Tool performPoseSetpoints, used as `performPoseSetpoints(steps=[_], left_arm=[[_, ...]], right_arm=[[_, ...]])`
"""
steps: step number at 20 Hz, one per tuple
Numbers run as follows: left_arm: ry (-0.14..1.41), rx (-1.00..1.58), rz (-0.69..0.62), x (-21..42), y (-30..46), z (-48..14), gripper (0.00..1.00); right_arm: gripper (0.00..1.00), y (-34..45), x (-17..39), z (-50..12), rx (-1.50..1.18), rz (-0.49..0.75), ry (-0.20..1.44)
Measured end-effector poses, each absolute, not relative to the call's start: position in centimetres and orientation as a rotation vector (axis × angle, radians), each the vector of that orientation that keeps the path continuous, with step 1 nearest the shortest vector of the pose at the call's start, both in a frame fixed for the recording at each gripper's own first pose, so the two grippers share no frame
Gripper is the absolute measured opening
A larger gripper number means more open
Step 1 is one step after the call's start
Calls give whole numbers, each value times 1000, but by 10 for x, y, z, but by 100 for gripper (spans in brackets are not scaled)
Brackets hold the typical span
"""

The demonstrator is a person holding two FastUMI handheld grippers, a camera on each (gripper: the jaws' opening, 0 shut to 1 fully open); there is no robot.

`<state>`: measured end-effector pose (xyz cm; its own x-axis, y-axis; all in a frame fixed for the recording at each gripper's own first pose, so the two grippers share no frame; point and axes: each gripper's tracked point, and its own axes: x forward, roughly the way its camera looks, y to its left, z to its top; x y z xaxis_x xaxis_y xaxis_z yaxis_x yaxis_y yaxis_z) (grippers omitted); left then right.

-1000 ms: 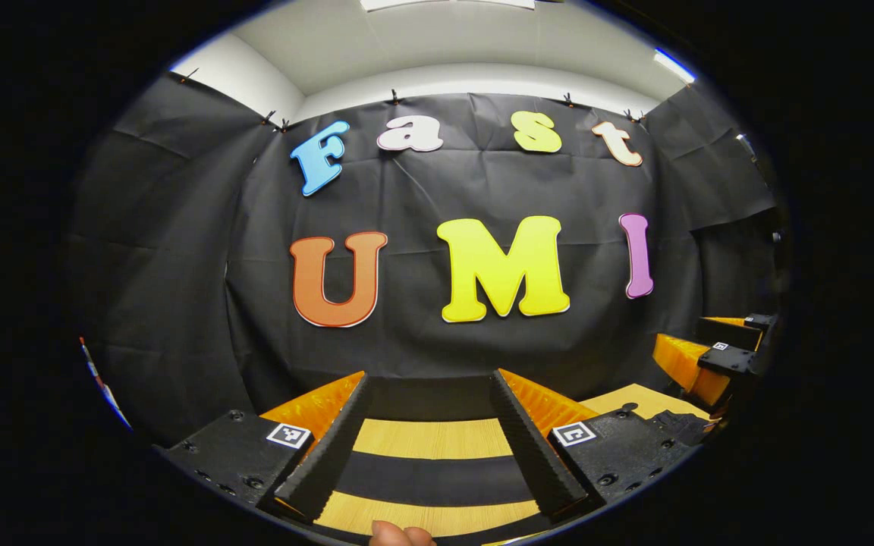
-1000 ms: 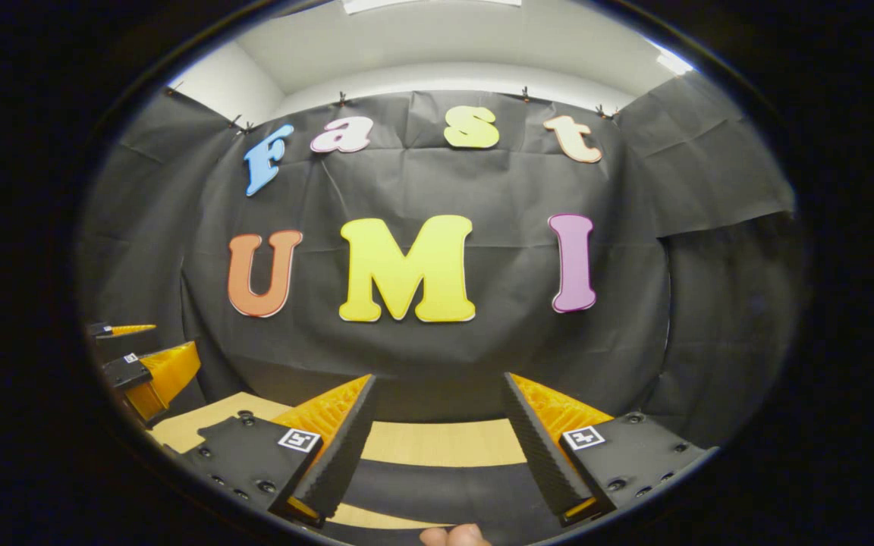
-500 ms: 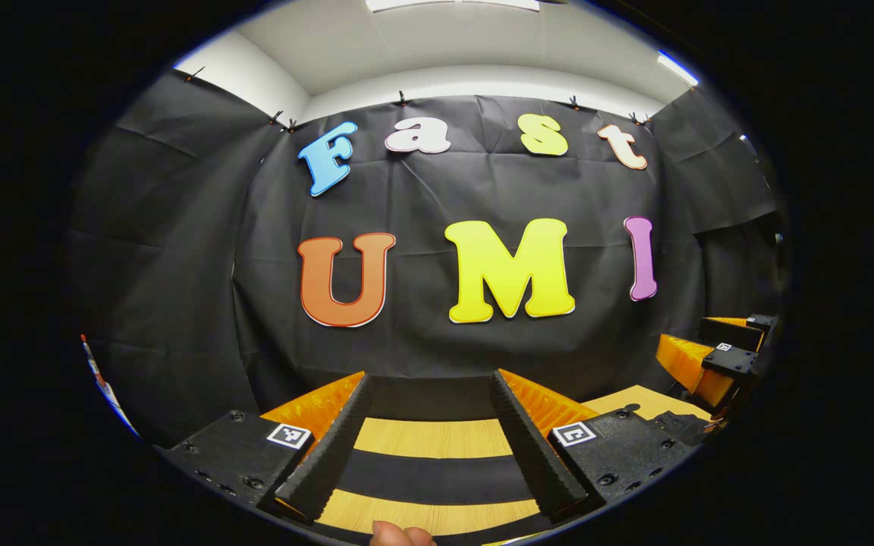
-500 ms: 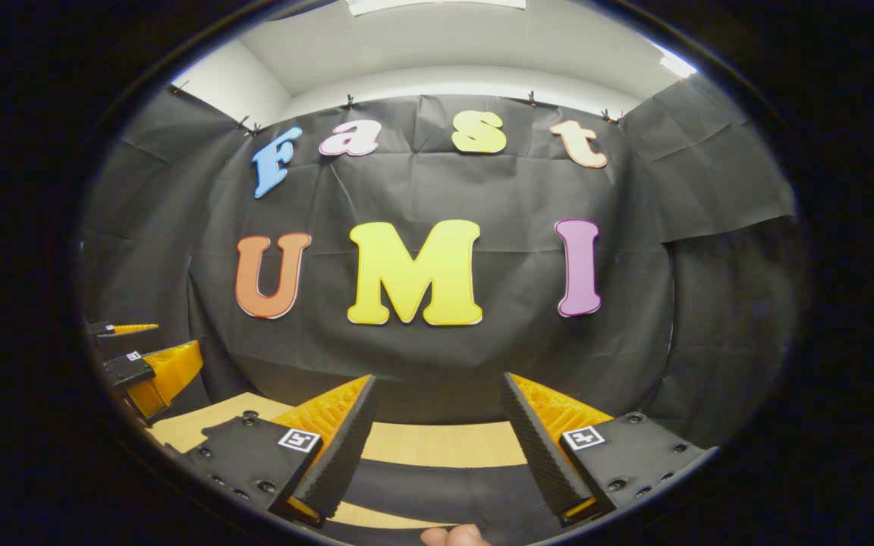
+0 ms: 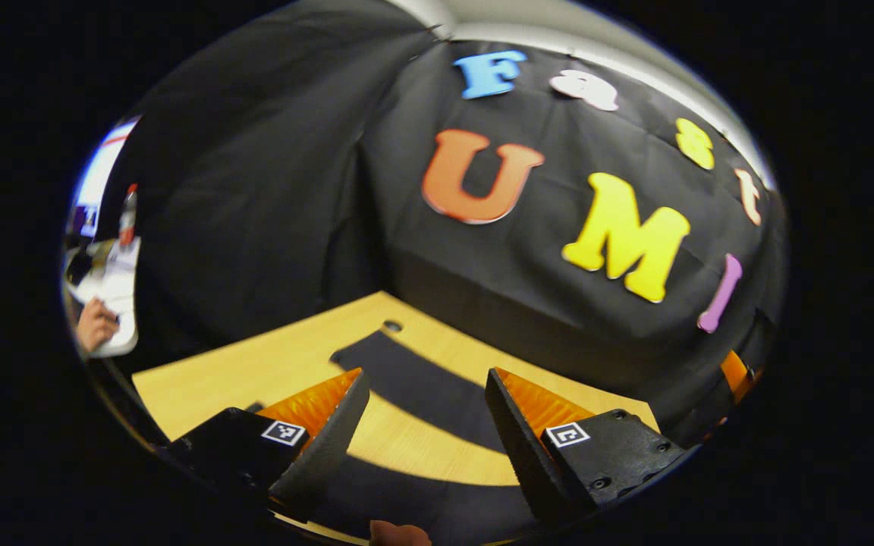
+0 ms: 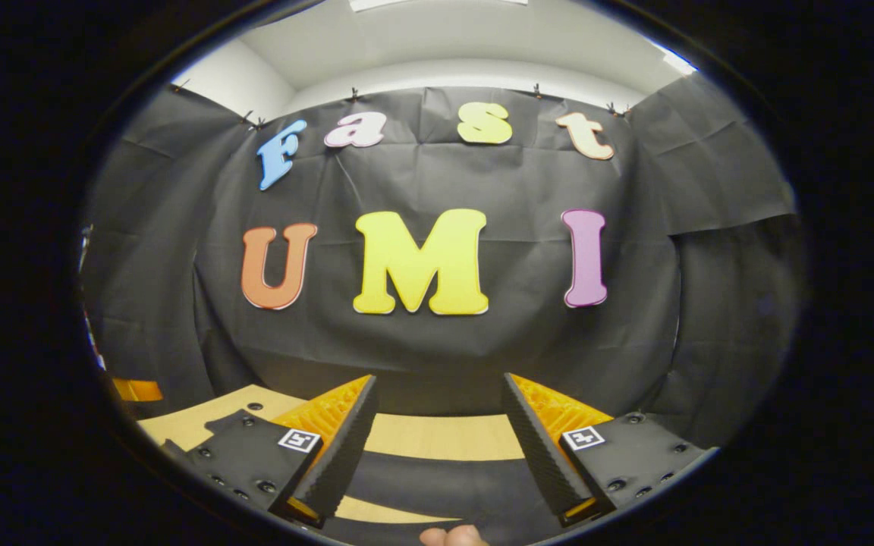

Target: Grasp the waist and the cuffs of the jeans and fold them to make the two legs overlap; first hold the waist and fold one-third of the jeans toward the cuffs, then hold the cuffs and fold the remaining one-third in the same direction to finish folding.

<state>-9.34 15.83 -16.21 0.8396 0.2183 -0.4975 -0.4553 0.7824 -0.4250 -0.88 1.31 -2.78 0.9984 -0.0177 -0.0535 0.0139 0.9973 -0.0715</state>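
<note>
Material: light wood surface (image 5: 255,371) with dark bands lying across it; in the left gripper view one dark band (image 5: 422,387) runs from about 10 o'clock down to 4 o'clock and ends near a small hole (image 5: 392,326) in the wood.
Jeans: I cannot say for sure where they are. The dark bands may be black cloth, perhaps the trouser legs, but no waist, cuff or seam is clear, so this is only a guess.
Left gripper (image 5: 425,402): the fingers stand wide apart and hold nothing; they are tilted and point down over the surface toward the dark band at 12 o'clock.
Right gripper (image 6: 437,409): the fingers are also spread wide and empty; they look level toward the booth wall, with a dark band (image 6: 444,485) low at 6 o'clock between them.
Key relation: if the band is a leg, its long axis lies crosswise to both pairs of fingers, and the left gripper seems nearer to its end.
Stage: I judge that the first grasp is not yet made.
Off to the side: a person's hand (image 5: 95,324) at 9 o'clock in the left gripper view, beside some white things I cannot make out.
</note>
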Motion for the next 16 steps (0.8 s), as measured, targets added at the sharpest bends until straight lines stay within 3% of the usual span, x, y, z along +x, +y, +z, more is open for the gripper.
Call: performPoseSetpoints(steps=[3, 8, 12, 13, 16], left_arm=[[551, -724, 549, -147, 200, -215, 99], [647, -1058, 728, -226, 232, -276, 99], [644, -1307, 808, -250, 232, -298, 99], [651, -1334, 821, -255, 232, -300, 99], [712, -1350, 860, -264, 235, -316, 99]], right_arm=[[96, 17, -5, -33, -73, -6, 65], [96, 21, 0, -37, -85, 9, 76], [96, 22, 1, -41, -88, 16, 88], [100, 22, 1, -40, -85, 15, 85], [96, 18, 3, -36, -95, 6, 77]])
